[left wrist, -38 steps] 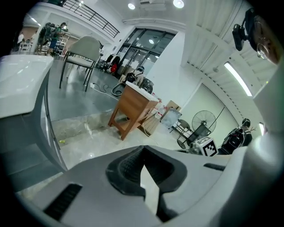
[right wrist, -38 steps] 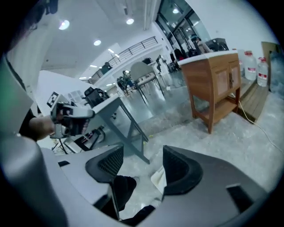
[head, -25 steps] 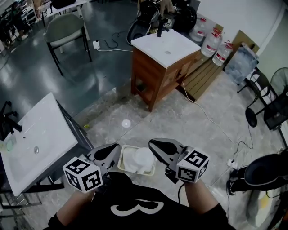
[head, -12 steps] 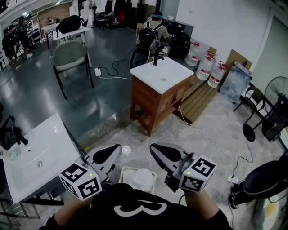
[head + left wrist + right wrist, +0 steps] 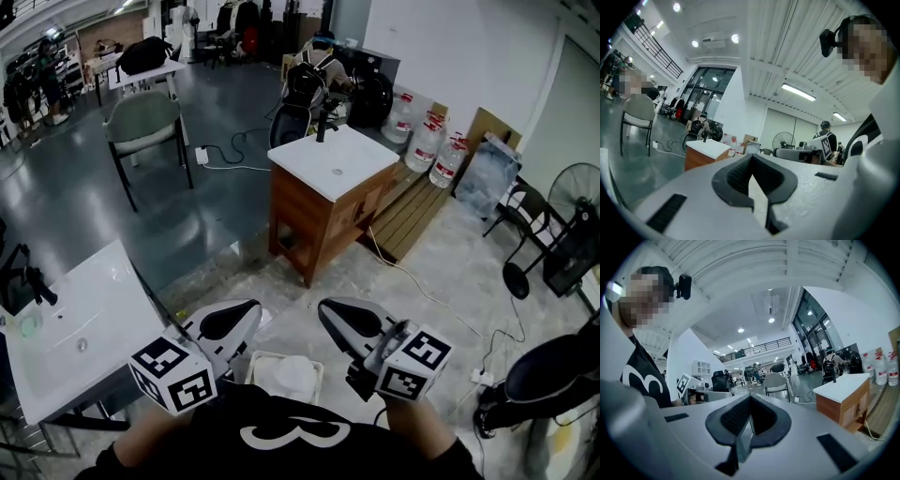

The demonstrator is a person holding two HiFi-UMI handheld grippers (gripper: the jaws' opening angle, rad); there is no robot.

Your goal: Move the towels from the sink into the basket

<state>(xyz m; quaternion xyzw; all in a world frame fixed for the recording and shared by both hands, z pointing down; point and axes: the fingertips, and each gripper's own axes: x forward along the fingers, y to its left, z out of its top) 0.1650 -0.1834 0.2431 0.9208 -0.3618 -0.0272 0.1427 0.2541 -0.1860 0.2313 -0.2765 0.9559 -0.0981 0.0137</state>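
A: Towel (image 5: 289, 375) is lying in the basket (image 5: 255, 361) on the floor. What is the step needing now?

B: I'm judging it needs a look over the sink (image 5: 84, 319) for leftovers before reaching. The left hand-held gripper (image 5: 234, 321) and right hand-held gripper (image 5: 342, 317) are hovering over the basket, jaws pressing together, pinching nothing.

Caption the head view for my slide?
Grey left gripper and right gripper, shut and empty, above rectangular cream basket of white towels.
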